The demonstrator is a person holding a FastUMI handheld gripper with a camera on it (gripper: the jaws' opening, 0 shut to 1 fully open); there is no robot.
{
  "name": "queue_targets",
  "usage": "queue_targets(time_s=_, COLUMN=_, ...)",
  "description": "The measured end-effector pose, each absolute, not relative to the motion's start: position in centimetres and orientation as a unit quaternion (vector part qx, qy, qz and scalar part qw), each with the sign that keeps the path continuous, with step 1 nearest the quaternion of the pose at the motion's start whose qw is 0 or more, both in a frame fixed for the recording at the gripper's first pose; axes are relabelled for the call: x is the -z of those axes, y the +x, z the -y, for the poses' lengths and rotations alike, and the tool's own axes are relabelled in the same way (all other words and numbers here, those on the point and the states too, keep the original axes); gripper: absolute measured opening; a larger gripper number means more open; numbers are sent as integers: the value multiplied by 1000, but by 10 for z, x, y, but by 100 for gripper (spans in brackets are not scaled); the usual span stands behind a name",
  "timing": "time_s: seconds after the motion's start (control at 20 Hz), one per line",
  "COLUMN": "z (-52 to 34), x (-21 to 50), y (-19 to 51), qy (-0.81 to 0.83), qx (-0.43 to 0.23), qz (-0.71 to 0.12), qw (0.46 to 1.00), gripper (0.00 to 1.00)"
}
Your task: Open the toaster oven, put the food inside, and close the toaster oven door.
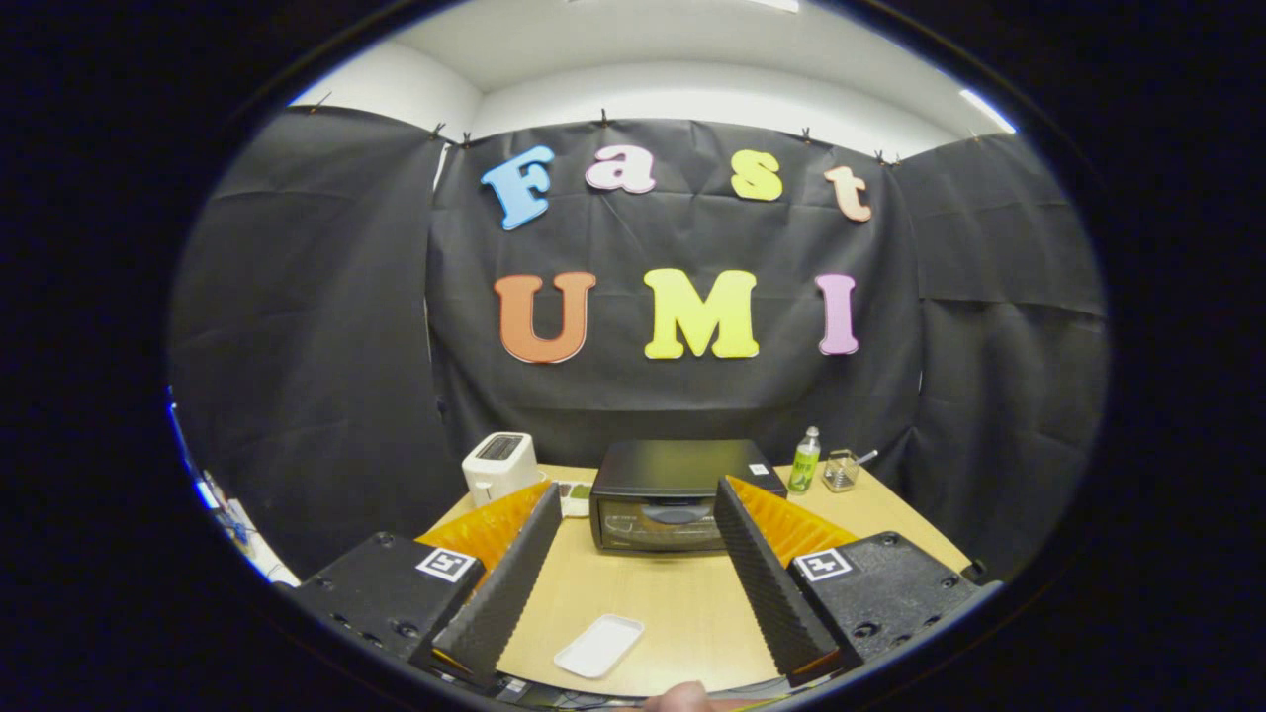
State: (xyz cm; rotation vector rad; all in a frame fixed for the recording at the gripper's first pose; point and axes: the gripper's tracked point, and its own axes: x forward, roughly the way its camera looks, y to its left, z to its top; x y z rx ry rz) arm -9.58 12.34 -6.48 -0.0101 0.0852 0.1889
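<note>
A black toaster oven (674,493) stands on the wooden table (682,593), beyond my fingertips and roughly centred between them. Its glass door (661,524) is closed, with a handle across the top of the door. My gripper (638,487) is open, its fingers spread wide above the table with nothing between them. A white rectangular tray (599,645) lies on the table near the front edge, below and between the fingers; I cannot tell whether any food lies on it.
A white pop-up toaster (500,465) sits left of the oven at the table's back. To the oven's right stand a green bottle (805,461) and a small clear holder (841,471). Part of a hand (678,698) shows at the front edge.
</note>
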Motion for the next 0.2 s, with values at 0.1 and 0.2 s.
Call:
queue_targets(time_s=0.1, z=-121, x=64, y=-96, qy=0, qx=-92, qz=-41, qw=995, gripper=100)
queue_targets(time_s=0.2, z=-121, x=65, y=-97, qy=5, qx=-90, qz=-43, qw=995, gripper=100)
